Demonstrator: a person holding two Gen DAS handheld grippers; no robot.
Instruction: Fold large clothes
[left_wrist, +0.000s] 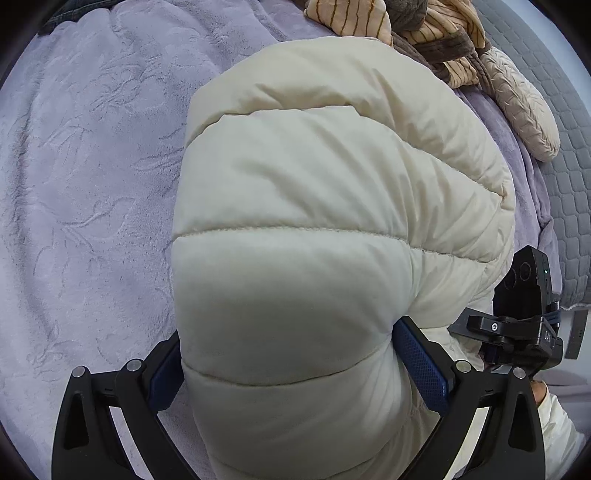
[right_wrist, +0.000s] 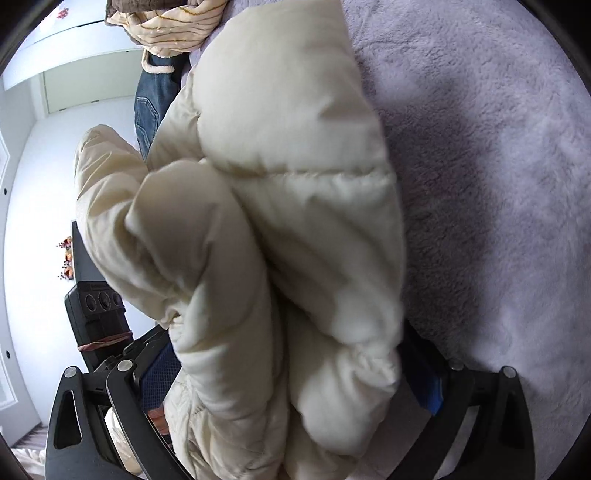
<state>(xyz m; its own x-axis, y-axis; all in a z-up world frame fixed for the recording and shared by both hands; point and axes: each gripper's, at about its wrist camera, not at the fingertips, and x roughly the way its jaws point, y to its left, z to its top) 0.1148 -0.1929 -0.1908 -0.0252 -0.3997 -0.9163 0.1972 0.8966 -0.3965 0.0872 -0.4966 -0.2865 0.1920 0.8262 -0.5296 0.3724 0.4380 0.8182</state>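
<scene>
Item one: one cream quilted puffer jacket (left_wrist: 332, 229), bulky and bunched, lying on the bed and filling the middle of both wrist views. It is the only garment I hold.

Item two: my left gripper (left_wrist: 288, 369), two black fingers with blue mesh pads (left_wrist: 421, 369), clamped on a thick puffed fold of the jacket; both pads press into the padding, at 7 and 5 o'clock of the left view.

Item three: my right gripper (right_wrist: 295, 373), likewise two black fingers with blue pads (right_wrist: 160, 373), standing wide with a heavy bundle of the same jacket filling the gap and touching both pads; I count it as clamped on that bundle. The same gripper shows at 4 o'clock in the left view, just beside the jacket.

Item four: one lilac plush bedspread (left_wrist: 81, 177) with an embossed leaf pattern, under the jacket.

Item five: one heap of tan-and-brown striped fleece clothing (left_wrist: 436, 33) at 1 o'clock, apart from the jacket's near end.

Item six: one beige textured mitten-shaped piece (left_wrist: 524, 110) at 2 o'clock.

Item seven: one pair of blue denim jeans (right_wrist: 151, 107) at 11 o'clock in the right view.

Item eight: one grey quilted mattress cover (left_wrist: 569, 192) at 3 o'clock.
</scene>
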